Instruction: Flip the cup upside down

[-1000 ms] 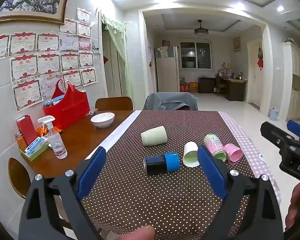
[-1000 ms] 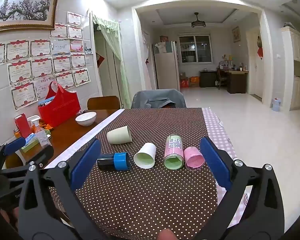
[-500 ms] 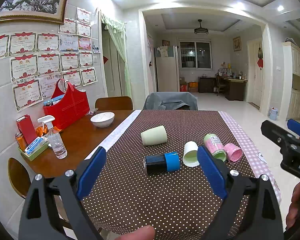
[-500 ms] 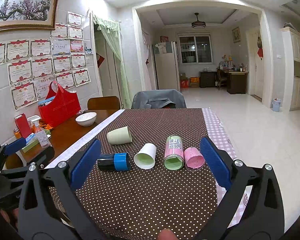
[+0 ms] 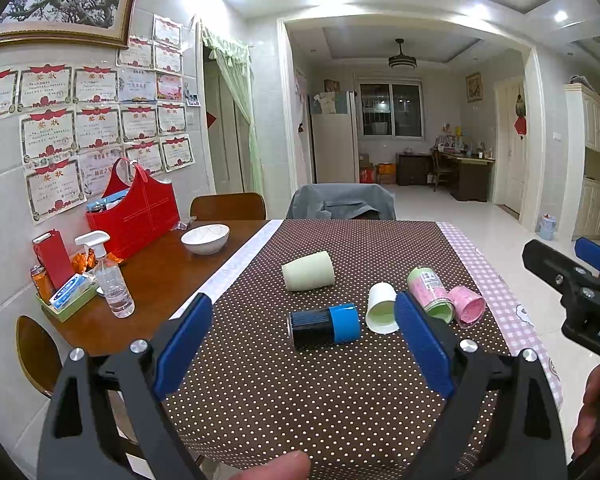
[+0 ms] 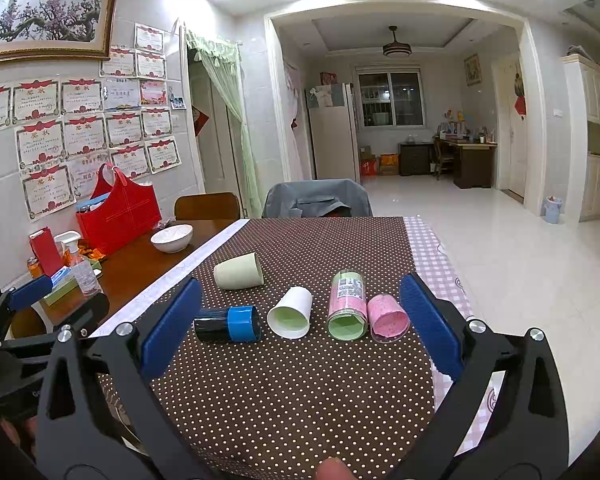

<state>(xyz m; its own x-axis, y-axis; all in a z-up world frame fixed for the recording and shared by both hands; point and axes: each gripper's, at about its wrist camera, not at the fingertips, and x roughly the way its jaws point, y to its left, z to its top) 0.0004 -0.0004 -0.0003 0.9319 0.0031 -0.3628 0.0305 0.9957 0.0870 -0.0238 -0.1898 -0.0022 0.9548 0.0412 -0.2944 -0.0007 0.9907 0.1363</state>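
Several cups lie on their sides on the brown dotted tablecloth point(image 5: 300, 384): a pale green cup point(image 5: 308, 270) point(image 6: 238, 271), a black and blue cup point(image 5: 325, 325) point(image 6: 227, 323), a white cup point(image 5: 381, 308) point(image 6: 290, 312), a tall pink and green cup point(image 5: 430, 290) point(image 6: 347, 305) and a small pink cup point(image 5: 466, 306) point(image 6: 387, 317). My left gripper point(image 5: 302, 348) is open and empty, above the near table edge, in front of the black and blue cup. My right gripper point(image 6: 298, 326) is open and empty, in front of the white cup.
On the bare wooden table at the left stand a white bowl point(image 5: 205, 238), a red bag point(image 5: 134, 212), a spray bottle point(image 5: 110, 276) and a small tray of boxes point(image 5: 66, 296). Chairs point(image 5: 342, 202) stand at the far end. The table's right edge drops to a tiled floor point(image 6: 520, 264).
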